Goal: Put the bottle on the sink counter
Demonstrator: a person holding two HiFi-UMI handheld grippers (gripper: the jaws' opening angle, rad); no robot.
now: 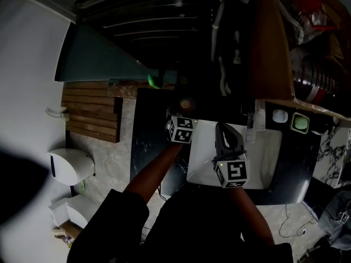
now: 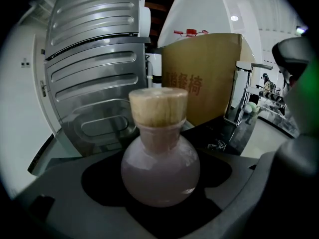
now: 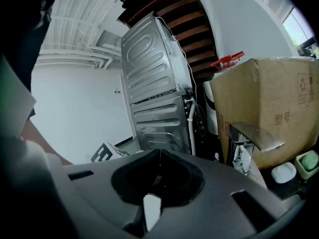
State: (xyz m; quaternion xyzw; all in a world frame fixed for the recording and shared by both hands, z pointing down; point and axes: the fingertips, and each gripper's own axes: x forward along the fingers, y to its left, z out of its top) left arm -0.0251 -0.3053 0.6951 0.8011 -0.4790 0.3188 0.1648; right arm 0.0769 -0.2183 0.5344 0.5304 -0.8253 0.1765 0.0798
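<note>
Left gripper [image 1: 184,113] was clenched on the bottle [image 2: 160,169], with its two jaws pressed against the round, cloudy pinkish body from both sides. The bottle stood upright between them, and a pale cork stopper [image 2: 158,106] closed its neck. From the head view, the bottle was over the far edge of the black counter [image 1: 148,147], just to the left of the white sink [image 1: 263,158]. Whether its bottom touched the counter could not be told, because the jaws covered it.

Right gripper [image 3: 159,158] was over the sink. Its jaws were pressed together and nothing was between them.

Behind the bottle stood a ribbed metal appliance [image 2: 94,59], and beside this, to the right, a cardboard box [image 2: 204,78]. A chrome faucet [image 3: 244,146] stood in front of the box at the far side of the sink. Near it, on the right, lay a white soap [image 3: 285,172] and a green one [image 3: 306,161]. A wooden slat mat [image 1: 90,111] lay on the floor, well apart to the left.
</note>
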